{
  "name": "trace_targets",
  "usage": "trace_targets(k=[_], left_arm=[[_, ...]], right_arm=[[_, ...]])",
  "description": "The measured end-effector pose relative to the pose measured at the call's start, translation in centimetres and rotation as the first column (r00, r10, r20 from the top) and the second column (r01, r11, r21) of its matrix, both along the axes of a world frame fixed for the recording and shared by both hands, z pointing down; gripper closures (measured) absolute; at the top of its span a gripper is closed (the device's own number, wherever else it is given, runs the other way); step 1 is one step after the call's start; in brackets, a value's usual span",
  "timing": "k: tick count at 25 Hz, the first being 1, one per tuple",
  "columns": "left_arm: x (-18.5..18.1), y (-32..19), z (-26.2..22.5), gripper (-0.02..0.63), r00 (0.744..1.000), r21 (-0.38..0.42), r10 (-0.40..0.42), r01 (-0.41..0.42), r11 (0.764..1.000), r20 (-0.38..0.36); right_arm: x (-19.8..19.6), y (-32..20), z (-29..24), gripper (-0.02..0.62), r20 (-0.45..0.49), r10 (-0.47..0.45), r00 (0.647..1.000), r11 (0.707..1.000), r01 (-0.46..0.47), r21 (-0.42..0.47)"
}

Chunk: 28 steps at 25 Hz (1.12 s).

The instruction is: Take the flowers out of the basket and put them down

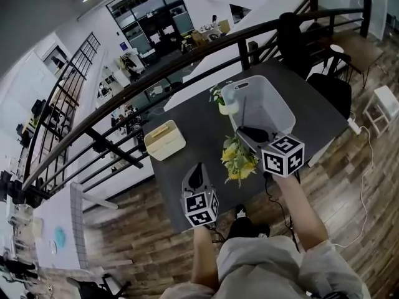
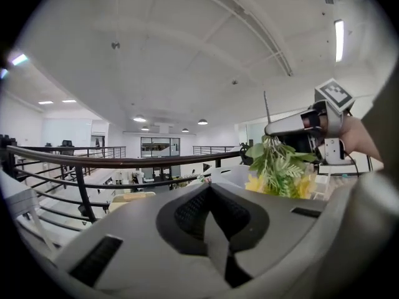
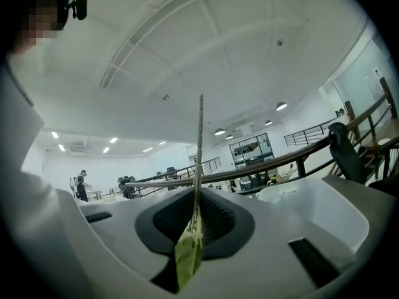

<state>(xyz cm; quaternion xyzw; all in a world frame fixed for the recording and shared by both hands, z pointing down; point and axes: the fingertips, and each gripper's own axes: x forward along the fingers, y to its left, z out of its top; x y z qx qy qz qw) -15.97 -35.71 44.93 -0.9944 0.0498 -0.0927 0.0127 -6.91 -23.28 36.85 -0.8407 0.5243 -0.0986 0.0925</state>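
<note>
A bunch of yellow flowers with green leaves (image 1: 238, 158) hangs over the dark table (image 1: 187, 120), just in front of the white basket (image 1: 265, 104). My right gripper (image 1: 252, 134) is shut on its thin stem (image 3: 199, 161), which sticks up past the jaws, and a green leaf (image 3: 189, 254) lies between the pads. In the left gripper view the flowers (image 2: 277, 167) hang below the right gripper (image 2: 298, 129). My left gripper (image 1: 198, 178) hovers near the table's front edge, left of the flowers. Its jaws (image 2: 212, 220) are shut with nothing in them.
A small plant in a white pot (image 1: 221, 99) stands against the basket's left side. A cream box (image 1: 164, 139) sits at the table's left edge. A black railing (image 1: 124, 98) runs behind the table, with a dark chair (image 1: 330, 86) to the right.
</note>
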Motion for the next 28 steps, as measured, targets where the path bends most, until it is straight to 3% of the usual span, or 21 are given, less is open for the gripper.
trace_targets(k=[6, 14, 18, 24, 28], left_arm=[[0.7, -0.8, 3.8, 0.586, 0.997, -0.016, 0.007, -0.006, 1.0, 0.076], [2.5, -1.2, 2.2, 0.586, 0.99, -0.054, 0.138, -0.136, 0.989, 0.032], [2.9, -4.5, 2.1, 0.586, 0.981, -0.007, 0.184, -0.184, 0.983, 0.064], [3.3, -10.0, 2.8, 0.586, 0.989, -0.034, 0.141, -0.139, 0.99, 0.05], [4.1, -12.4, 3.8, 0.586, 0.984, -0.037, 0.166, -0.164, 0.986, 0.058]], right_arm=[[-1.1, 1.2, 3.2, 0.545, 0.058, 0.042, 0.997, 0.999, -0.042, -0.011], [-1.8, -0.6, 3.1, 0.545, 0.084, 0.089, 0.992, 0.996, -0.088, -0.014], [-1.5, -3.7, 3.2, 0.545, 0.09, 0.12, 0.989, 0.992, -0.116, -0.045], [-1.7, -8.2, 4.5, 0.545, 0.116, 0.15, 0.982, 0.983, -0.136, -0.123], [-0.9, -11.2, 6.4, 0.545, 0.133, 0.164, 0.978, 0.971, -0.136, -0.195]])
